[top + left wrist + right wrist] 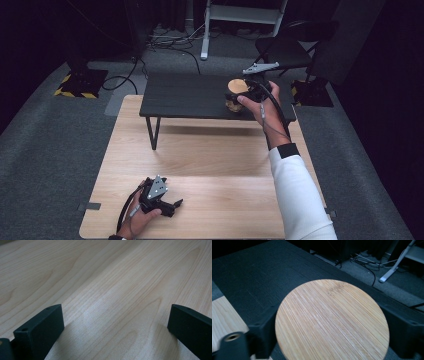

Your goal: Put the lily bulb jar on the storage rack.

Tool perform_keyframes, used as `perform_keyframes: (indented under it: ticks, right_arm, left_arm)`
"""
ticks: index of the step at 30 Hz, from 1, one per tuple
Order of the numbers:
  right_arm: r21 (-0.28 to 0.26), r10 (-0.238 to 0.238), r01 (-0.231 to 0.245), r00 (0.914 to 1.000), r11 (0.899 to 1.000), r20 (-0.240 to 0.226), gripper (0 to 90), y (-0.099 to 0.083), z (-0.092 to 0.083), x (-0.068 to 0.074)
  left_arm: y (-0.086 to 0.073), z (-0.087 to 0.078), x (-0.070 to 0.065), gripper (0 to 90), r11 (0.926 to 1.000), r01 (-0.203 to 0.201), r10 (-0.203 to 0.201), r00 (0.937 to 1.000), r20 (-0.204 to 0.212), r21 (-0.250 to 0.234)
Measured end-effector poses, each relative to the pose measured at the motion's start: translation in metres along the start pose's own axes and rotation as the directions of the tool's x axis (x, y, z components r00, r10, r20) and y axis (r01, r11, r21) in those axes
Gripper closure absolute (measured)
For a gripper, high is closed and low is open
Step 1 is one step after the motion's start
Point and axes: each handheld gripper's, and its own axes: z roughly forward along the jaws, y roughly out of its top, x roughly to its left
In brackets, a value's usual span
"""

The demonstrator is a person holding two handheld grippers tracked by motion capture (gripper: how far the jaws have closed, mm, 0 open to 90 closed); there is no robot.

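**Right gripper at the jar on the dark table, left gripper idle on the near table**

You held the right gripper (248, 93) out at the far right of the scene, over the low black table (190, 95) that stood beyond the light wooden table (210, 165). Its jaws sat on either side of a jar with a round bamboo lid (237, 86), which stood on the right part of that black table, close to its near edge. In the right gripper view the lid (332, 320) lay flat and level between the two black jaws, one at each side of it just under the rim. Whether the jaws pressed on the jar or only flanked it, I cannot tell. Your right hand (265, 107) wrapped the handle, with a white sleeve (297, 195) running back toward you.

Your left gripper (170, 205) rested low at the near left of the wooden table, in your left hand (137, 217), its grey three-cornered plate (158, 187) facing up. In the left gripper view its jaws stood wide apart with bare wood grain (112, 290) between them, gripping nothing.

A black chair (285, 50) and loose cables (170, 42) lay on the grey floor beyond the tables.
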Motion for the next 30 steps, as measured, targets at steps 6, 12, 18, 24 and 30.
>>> perform_keyframes:
  ticks: [6,12,18,24,30]
  right_arm:
    - [-0.071,-0.041,0.041,0.9992,0.997,0.0,6.5,-0.012,-0.016,-0.002]
    - [-0.127,-0.061,0.061,0.9981,0.99,0.001,5.6,-0.025,-0.039,-0.003]
    - [-0.152,-0.077,0.078,0.9969,0.985,0.018,5.5,-0.05,-0.066,0.002]
    - [-0.166,-0.074,0.08,0.9964,0.983,0.041,5.3,-0.093,-0.09,0.013]
    - [-0.184,-0.06,0.071,0.996,0.98,0.066,5.3,-0.138,-0.107,0.024]
  left_arm:
    - [0.0,0.0,0.0,0.5,1.0,0.001,-0.001,1.0,-0.002,0.0]
    - [0.0,0.0,0.0,0.5,1.0,0.001,-0.001,1.0,-0.002,0.0]
    - [0.0,0.0,0.0,0.5,1.0,0.001,-0.001,1.0,-0.002,0.0]
    - [0.0,0.0,-0.001,0.5,1.0,0.0,0.0,1.0,-0.003,-0.001]
    - [0.0,0.0,-0.001,0.5,1.0,0.0,0.0,1.0,-0.003,0.0]
